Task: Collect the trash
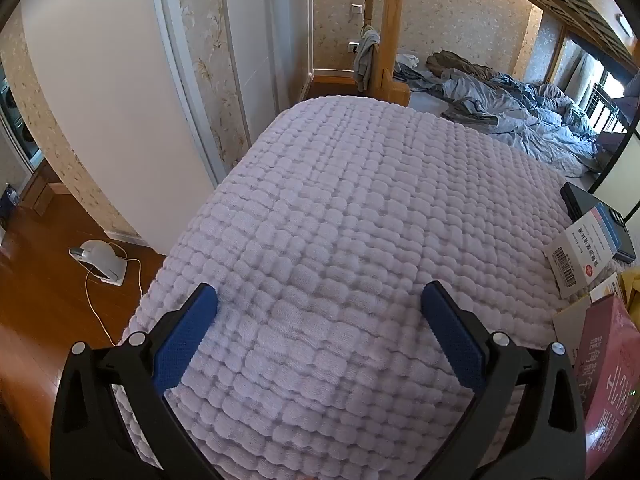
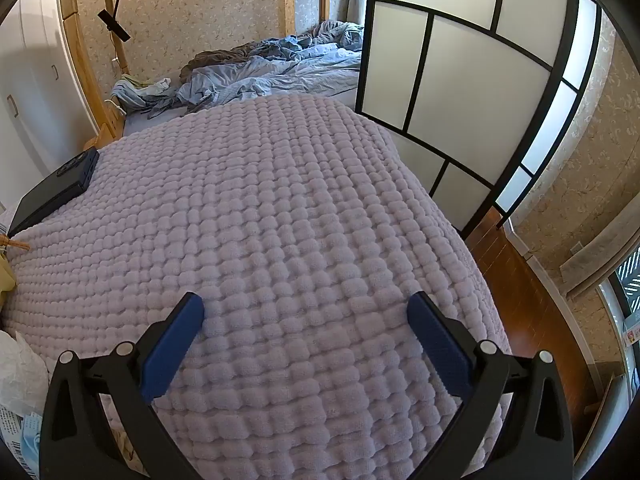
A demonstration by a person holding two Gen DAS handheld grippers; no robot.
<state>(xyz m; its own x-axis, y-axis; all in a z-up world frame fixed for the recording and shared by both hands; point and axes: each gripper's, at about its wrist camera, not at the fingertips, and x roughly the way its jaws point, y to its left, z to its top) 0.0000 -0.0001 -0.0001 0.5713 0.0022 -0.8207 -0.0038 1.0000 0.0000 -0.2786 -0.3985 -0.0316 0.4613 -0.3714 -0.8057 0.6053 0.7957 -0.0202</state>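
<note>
Over a table draped in a lilac waffle-textured blanket (image 1: 360,208), both hand-held grippers hang tilted downward with nothing between their blue pads. From the left wrist view, the left gripper (image 1: 319,294) has its jaws spread wide above bare blanket, touching nothing. Trash is gathered along that view's right edge: a white medicine box (image 1: 580,248) with a barcode and a red-and-blue label lies partly over a dark flat box (image 1: 592,208), and nearer the camera stands a pink carton (image 1: 608,364) with large printed characters, a bit of yellow material (image 1: 632,280) behind it. From the right wrist view, the right gripper (image 2: 306,304) is likewise wide open over empty blanket, while the litter sits at the left edge: the same dark flat box (image 2: 52,192), a crumpled white plastic bag (image 2: 20,372) and a blue-printed wrapper (image 2: 24,436) at the lower corner, all well to the side of the fingers. Beyond the table, an unmade bed with rumpled blue bedding (image 2: 280,64) lies under a wooden bunk frame (image 1: 390,40). A black-framed frosted screen (image 2: 460,80) stands to the right, and a small white appliance (image 1: 102,260) with a cord rests on the wooden floor (image 1: 44,304) to the left.
</note>
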